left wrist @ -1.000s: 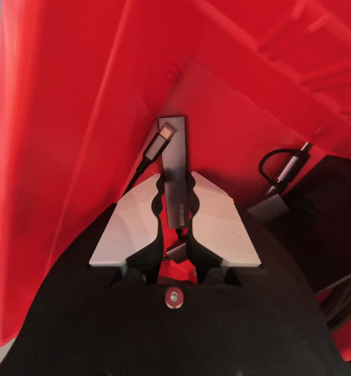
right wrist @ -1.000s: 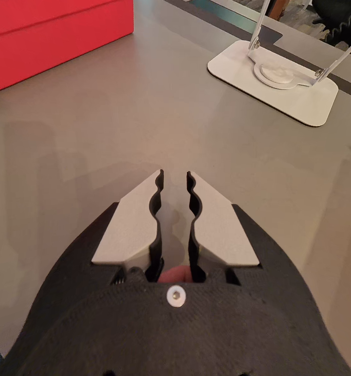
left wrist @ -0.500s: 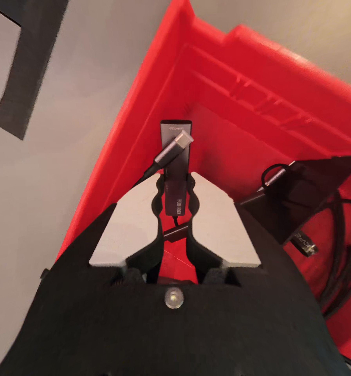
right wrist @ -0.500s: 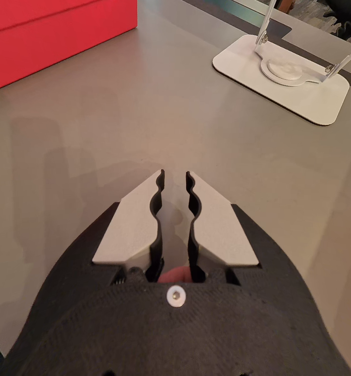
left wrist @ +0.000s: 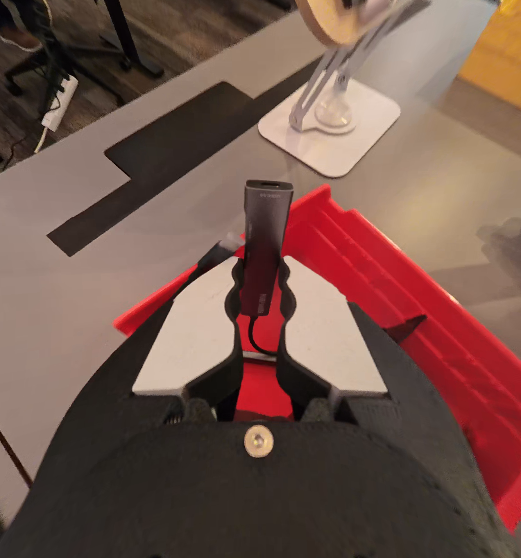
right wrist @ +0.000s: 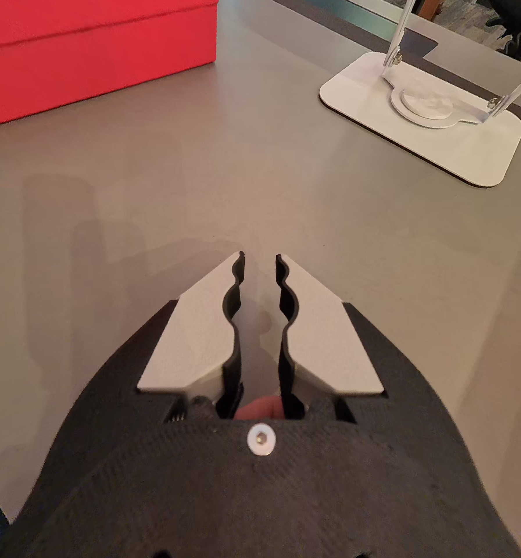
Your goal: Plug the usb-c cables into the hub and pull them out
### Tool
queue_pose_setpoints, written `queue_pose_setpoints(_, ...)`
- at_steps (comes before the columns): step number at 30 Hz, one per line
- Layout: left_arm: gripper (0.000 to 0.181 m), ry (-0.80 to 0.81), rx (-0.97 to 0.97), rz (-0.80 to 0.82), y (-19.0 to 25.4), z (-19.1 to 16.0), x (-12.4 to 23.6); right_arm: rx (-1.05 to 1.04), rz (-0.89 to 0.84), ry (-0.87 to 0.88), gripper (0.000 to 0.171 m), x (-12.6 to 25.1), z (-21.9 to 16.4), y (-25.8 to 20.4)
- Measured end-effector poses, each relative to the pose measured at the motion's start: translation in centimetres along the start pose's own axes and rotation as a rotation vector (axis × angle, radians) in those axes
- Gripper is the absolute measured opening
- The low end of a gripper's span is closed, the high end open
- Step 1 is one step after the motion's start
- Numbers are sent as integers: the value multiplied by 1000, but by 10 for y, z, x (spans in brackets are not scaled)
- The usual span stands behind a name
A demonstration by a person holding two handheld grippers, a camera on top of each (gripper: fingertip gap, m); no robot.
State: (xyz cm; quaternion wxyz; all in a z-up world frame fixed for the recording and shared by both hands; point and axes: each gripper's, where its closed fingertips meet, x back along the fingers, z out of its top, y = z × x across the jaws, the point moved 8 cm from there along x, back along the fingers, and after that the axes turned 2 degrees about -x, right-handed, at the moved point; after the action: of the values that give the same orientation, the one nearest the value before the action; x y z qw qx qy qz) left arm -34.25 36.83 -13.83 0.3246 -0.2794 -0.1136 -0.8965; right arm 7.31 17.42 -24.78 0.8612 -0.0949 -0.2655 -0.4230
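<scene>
The left gripper (left wrist: 259, 260) is clamped on the slim dark grey metal hub (left wrist: 262, 256). Its jaws squeeze the lower half of the hub from both sides, and the hub sticks up above the fingertips, out over the red plastic bin (left wrist: 404, 332). The hub looks small, light and hard, so it should not bend. Its smooth sides may slip or twist when a plug is pushed in, so a grip on the long flat sides, low down, seems best. That leaves the port at the top free. A thin black cord (left wrist: 254, 338) comes out of the bottom of the hub and bends behind the fingers; where it goes is hidden.

Just left of the hub a grey usb-c plug (left wrist: 227, 243) on a dark cable pokes up. It is blurry, and I cannot tell if it touches the hub.

The right gripper (right wrist: 259, 256) holds nothing. Its jaws are a little apart over the bare grey table (right wrist: 162, 181).

Farther off stands a white flat-based stand (right wrist: 419, 120). Its top is cut off. The inside of the bin is mostly hidden.
</scene>
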Motion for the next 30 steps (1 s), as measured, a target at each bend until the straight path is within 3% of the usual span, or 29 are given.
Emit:
queue_pose_setpoints(8, 21, 207, 85, -5, -4, 13, 15, 3, -2, -2, 18, 0, 0, 0)
queue_pose_setpoints(15, 21, 241, 23, 14, 8, 33, 25, 1, 1, -2, 18, -1, 0, 0)
queue_pose_setpoints(30, 21, 270, -374, 251, 66, 130, 72, -24, 13, 6, 18, 1, 1, 2)
